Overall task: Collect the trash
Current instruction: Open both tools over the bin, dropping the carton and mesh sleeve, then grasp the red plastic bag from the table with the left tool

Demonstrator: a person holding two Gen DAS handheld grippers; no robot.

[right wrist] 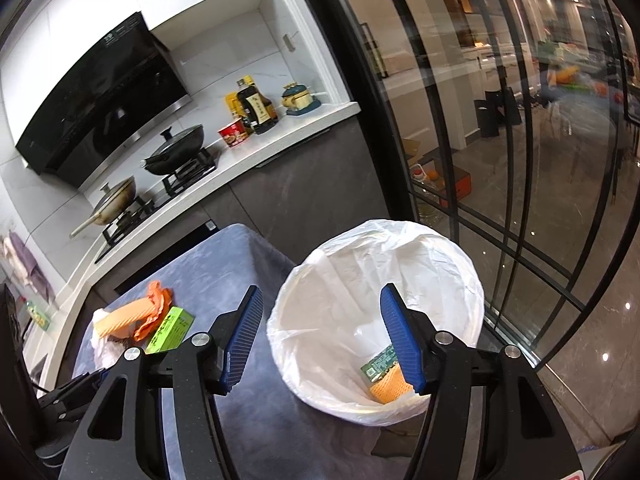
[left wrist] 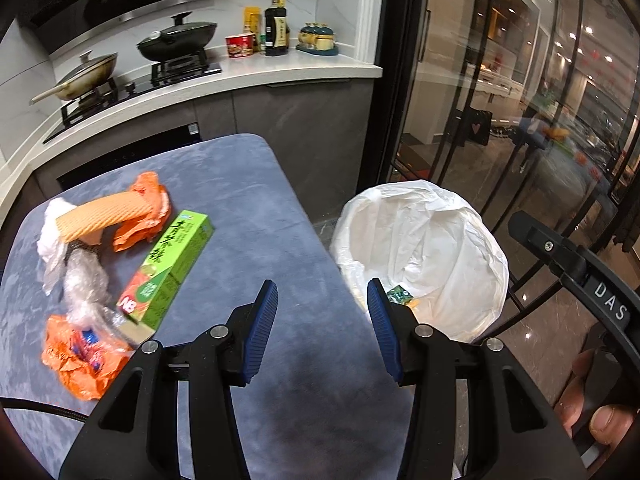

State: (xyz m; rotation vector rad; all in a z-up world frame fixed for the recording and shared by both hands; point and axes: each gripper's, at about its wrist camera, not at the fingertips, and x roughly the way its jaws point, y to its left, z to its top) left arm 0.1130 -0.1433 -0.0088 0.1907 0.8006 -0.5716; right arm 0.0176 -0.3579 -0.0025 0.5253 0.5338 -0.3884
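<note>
Trash lies on the blue-grey table (left wrist: 248,200): a green box (left wrist: 172,268), an orange ribbed foam sleeve (left wrist: 104,216), an orange wrapper (left wrist: 150,196) behind it, a second orange wrapper (left wrist: 80,360) near me, clear plastic (left wrist: 84,284) and white plastic (left wrist: 52,232). My left gripper (left wrist: 322,286) hangs open and empty over the table's right edge. Beside the table stands a bin with a white liner (right wrist: 360,248). My right gripper (right wrist: 320,292) is open and empty above its left rim. A green packet (right wrist: 380,362) and an orange piece (right wrist: 390,388) lie in the bin.
A white kitchen counter (left wrist: 280,70) behind the table carries a stove with two lidded pans, bottles and a red cup. A black-framed glass door (right wrist: 460,160) stands right of the bin. A hand (left wrist: 600,420) grips the right tool's handle.
</note>
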